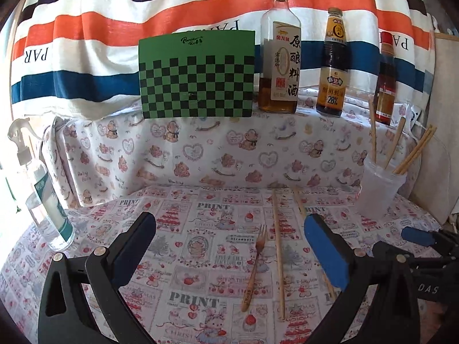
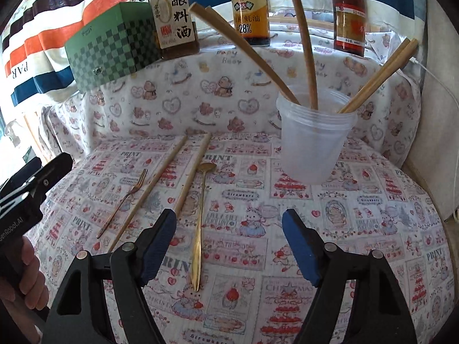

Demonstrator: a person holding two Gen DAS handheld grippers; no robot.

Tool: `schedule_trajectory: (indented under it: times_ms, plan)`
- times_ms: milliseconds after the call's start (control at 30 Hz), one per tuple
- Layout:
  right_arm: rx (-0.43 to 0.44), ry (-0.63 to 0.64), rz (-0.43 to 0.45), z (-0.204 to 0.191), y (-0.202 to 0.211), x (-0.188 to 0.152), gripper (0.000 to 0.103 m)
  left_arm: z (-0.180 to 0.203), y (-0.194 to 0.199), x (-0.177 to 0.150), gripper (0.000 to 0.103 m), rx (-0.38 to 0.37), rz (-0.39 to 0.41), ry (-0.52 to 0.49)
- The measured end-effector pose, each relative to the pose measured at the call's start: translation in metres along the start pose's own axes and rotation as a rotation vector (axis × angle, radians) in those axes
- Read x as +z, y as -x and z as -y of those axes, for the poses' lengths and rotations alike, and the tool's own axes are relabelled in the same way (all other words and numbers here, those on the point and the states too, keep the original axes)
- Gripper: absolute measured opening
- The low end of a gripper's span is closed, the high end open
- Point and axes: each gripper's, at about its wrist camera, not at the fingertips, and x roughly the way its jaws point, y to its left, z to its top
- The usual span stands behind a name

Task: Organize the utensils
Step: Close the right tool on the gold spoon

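The right gripper is wide open and empty. The gold spoon lies between its fingers, long axis toward 12 o'clock. The left gripper, open and empty, sits farther off.

Home kitchen: sauce bottles, printed tablecloth

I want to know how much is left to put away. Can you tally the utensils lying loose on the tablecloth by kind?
Chopsticks: 2
Small fork: 1
Gold long-handled spoon: 1
Total: 4 loose on the tablecloth; those already in the plastic cup are not counted.
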Motion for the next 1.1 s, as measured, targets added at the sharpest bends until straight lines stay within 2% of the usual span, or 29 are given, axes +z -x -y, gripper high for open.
schedule_trajectory:
  times_ms: [167,267,333,500,600,667,767,833,1000,1100]
  plan:
    - [0.022,0.05,-0.086,-0.012,-0.018,-0.009,0.062,-0.008,-0.004,0.0,0.102,-0.041,-0.026,0.051]
    - [0.032,0.082,-0.139,-0.019,-0.028,-0.015,0.052,-0.011,-0.005,0.0,0.102,-0.032,-0.024,0.055]
    - [0.048,0.088,-0.166,-0.021,-0.032,-0.019,0.049,-0.012,-0.008,-0.001,0.102,-0.014,-0.035,0.058]
    - [0.043,0.107,-0.182,-0.025,-0.036,-0.022,0.043,-0.018,-0.017,-0.004,0.102,-0.003,-0.074,0.087]
    - [-0.013,0.148,-0.175,-0.031,-0.037,-0.024,0.037,-0.02,-0.019,-0.005,0.102,0.006,-0.09,0.096]
    - [-0.038,0.155,-0.166,-0.032,-0.035,-0.025,0.034,-0.017,-0.022,-0.006,0.102,0.048,-0.11,0.06]
    - [-0.027,0.144,-0.175,-0.029,-0.037,-0.025,0.025,-0.019,-0.017,-0.004,0.102,0.085,-0.08,0.043]
    - [-0.042,0.151,-0.176,-0.028,-0.037,-0.024,0.011,-0.023,-0.018,-0.005,0.102,0.054,-0.097,0.074]
    - [-0.058,0.113,-0.159,-0.02,-0.033,-0.019,0.01,-0.019,-0.025,-0.007,0.101,-0.025,-0.158,0.088]
    - [-0.047,0.076,-0.11,-0.012,-0.023,-0.012,0.01,-0.01,-0.027,-0.008,0.09,-0.101,-0.197,0.086]
